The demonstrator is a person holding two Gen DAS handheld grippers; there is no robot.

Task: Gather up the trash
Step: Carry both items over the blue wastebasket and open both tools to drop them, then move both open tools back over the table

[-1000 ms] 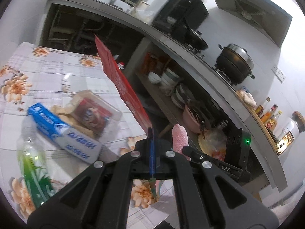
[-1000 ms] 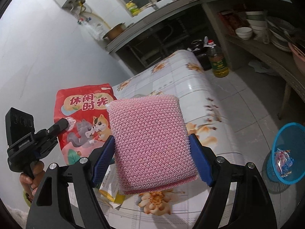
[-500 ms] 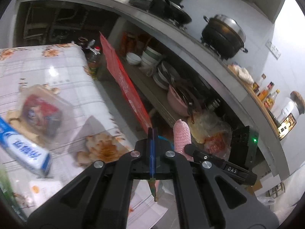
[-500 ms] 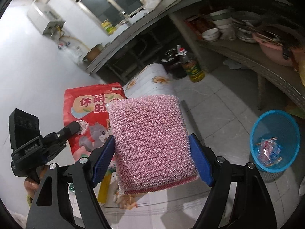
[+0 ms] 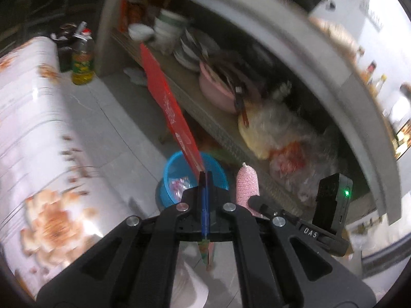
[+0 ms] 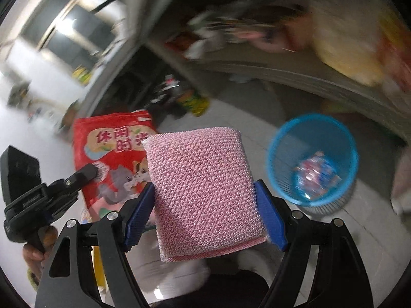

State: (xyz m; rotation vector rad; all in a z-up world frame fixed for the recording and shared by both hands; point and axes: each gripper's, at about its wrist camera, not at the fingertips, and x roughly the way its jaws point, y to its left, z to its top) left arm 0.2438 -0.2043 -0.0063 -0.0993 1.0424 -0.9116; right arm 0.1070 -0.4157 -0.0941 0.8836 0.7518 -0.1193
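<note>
In the left wrist view, the left tool (image 5: 205, 192) is clenched edge-on around a red snack bag (image 5: 169, 102), whose flat sheet runs up and away from the tips, its long axis in line with the tool. The blue trash basket (image 5: 170, 169) stands on the floor just beyond and below the tips, partly hidden behind the bag, with some wrappers already lying inside. To the left of the tool lies the flowered table (image 5: 33, 133); to its right the pink sponge (image 5: 247, 184) and part of the other tool show, with a cluttered shelf (image 5: 221, 128) beyond. In the right wrist view, the right tool (image 6: 205, 205) grasps the pink sponge (image 6: 203, 192) by its 2 side edges between the blue pads (image 6: 269, 220), the broad face toward the camera. The basket (image 6: 312, 138) here sits ahead and to the right of the tool, near but not under it; the snack bag (image 6: 110, 159) hangs to the left. Judging by both views, the left tool is the nearer to the basket mouth, so the bag seems likely to go in first, while the sponge needs a shift rightward and forward before letting go. Blur softens the background in both views.
</note>
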